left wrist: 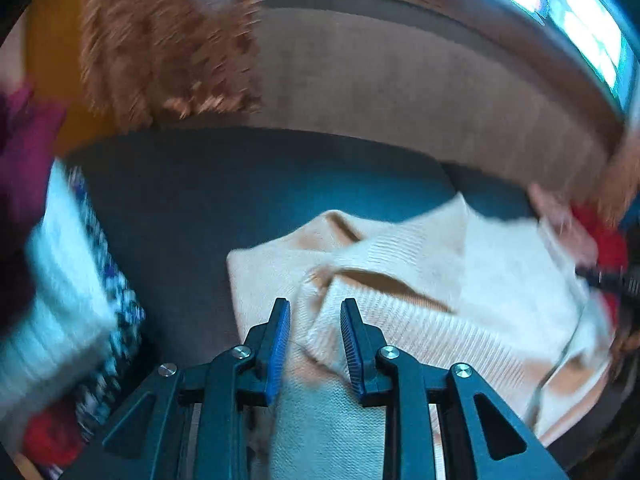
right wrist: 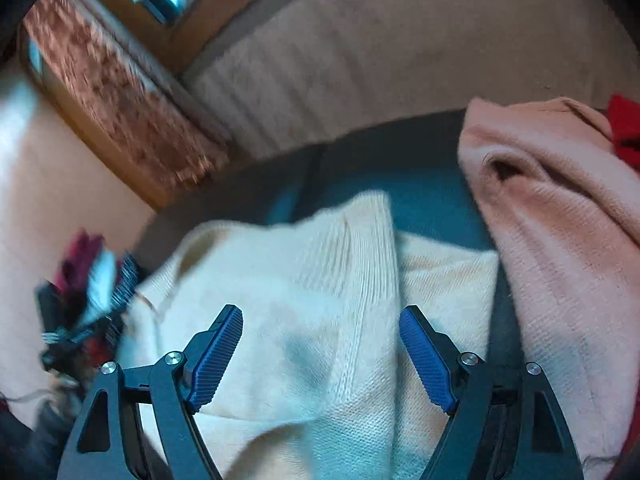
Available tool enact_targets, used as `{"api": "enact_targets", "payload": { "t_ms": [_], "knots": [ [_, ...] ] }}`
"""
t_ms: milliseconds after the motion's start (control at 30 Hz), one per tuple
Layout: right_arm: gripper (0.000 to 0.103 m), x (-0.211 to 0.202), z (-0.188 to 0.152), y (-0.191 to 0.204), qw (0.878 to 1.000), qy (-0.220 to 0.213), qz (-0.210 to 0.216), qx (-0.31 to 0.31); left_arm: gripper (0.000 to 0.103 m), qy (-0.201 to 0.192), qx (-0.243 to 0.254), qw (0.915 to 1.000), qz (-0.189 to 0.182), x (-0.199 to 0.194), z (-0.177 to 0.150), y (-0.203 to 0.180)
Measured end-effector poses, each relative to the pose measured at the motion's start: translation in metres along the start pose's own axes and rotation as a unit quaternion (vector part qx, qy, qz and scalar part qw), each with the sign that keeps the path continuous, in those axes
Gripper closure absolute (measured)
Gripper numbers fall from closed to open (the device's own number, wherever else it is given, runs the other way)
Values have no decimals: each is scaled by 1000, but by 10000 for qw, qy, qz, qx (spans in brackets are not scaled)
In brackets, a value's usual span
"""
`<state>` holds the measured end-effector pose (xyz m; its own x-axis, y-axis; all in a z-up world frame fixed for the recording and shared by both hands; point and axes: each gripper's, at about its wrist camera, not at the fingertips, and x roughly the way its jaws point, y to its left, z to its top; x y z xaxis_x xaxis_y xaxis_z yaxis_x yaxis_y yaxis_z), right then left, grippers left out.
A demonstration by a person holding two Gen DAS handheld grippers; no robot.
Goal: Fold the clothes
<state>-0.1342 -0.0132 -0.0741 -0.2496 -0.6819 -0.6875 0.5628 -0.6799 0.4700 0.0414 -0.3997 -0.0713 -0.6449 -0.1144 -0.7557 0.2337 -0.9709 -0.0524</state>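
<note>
While a cream sweater (left wrist: pixel 420 280) lies rumpled on the dark blue couch seat (left wrist: pixel 240 184), both tools hang just over it. The left gripper (left wrist: pixel 316 320) has its two blue pads a little apart, with a bump of cream cloth between them, but they do not look pressed on it. The right gripper (right wrist: pixel 320 344) is spread wide above the ribbed part of the sweater and holds nothing. Maybe each tool sits over one side so the sweater can be pulled flat or folded over. A pink sweater (right wrist: pixel 560 216) sits in a heap to the right. More clothes (left wrist: pixel 68 300) lie on the left, too blurry to tell folded or not.
</note>
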Motion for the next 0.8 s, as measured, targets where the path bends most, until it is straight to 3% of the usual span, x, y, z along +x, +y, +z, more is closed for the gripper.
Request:
{"api": "enact_targets", "payload": {
  "t_ms": [67,233,333,367,400,433,467,700,800],
  "knots": [
    [19,12,-6,-4,9999,110,-33,98,77,9,423,9990,142,3,4,-13],
    [13,13,-13,-13,9993,-211,200,248,77,495,1385,9887,277,34,18,-37],
    [9,11,-15,-18,9985,-308,359,272,77,684,1355,9883,173,47,25,-36],
    [7,11,-16,-17,9983,-333,412,251,78,713,1179,9905,33,50,30,-33],
    [5,12,-16,-15,9982,-348,443,218,77,776,647,9939,-451,54,40,-22],
    [4,13,-16,-13,9982,-352,451,172,77,805,-80,9920,-967,57,48,-8],
    [3,14,-16,-10,9982,-356,458,125,77,825,-774,9830,-1447,60,56,6],
    [0,14,-18,-3,9985,-368,417,-3,80,666,-1254,9856,-915,51,41,23],
    [6,12,-16,3,9988,-383,307,41,78,650,-1303,9865,-744,45,29,27]
  ]
}}
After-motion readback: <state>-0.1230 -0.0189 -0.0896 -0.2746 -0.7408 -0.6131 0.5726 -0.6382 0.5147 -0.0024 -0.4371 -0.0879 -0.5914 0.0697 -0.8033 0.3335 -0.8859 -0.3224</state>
